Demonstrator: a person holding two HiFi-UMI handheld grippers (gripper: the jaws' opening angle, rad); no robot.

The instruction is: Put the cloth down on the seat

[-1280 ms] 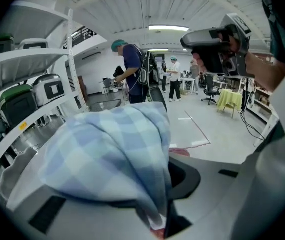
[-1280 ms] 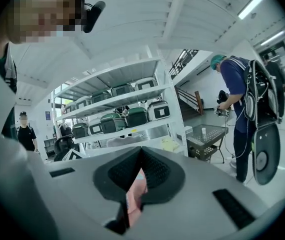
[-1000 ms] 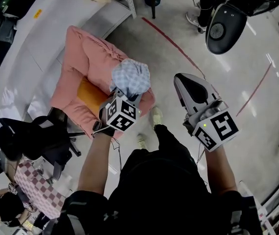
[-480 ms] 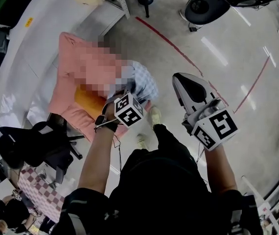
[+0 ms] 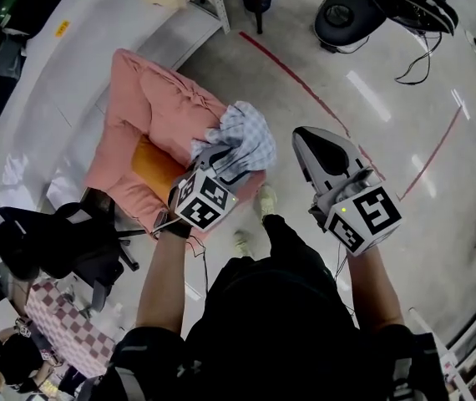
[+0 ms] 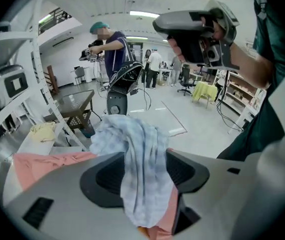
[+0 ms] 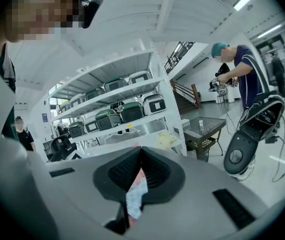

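Cloth (image 5: 242,136), pale blue-and-white check, lies bunched on the front edge of the pink cushioned seat (image 5: 154,107), with an orange patch (image 5: 153,164) showing on the seat just beside it. Head view: left gripper (image 5: 224,161) points steeply down at the cloth, its marker cube (image 5: 209,203) toward the camera; how its jaws stand is hard to read from above. Left gripper view settles it: the jaws have just been opening and stand wide apart, and the cloth hangs loose in the gap between them, touching neither pad, so it is released. The pink seat shows below and to the left in that view. It also shows the right gripper high in the frame, held in a hand, and another person (image 6: 113,49) standing across the room, neither detail available from above. Right gripper (image 5: 309,144) is held well clear of the seat over the grey floor (image 5: 372,98), nearly level. Right gripper view: its jaws are together at the tips and empty; only a sliver of cloth and pink seat is seen past them through the slit lower down. That view alone takes in the white shelving (image 7: 132,91) behind the seat, stacked with green-lidded boxes.
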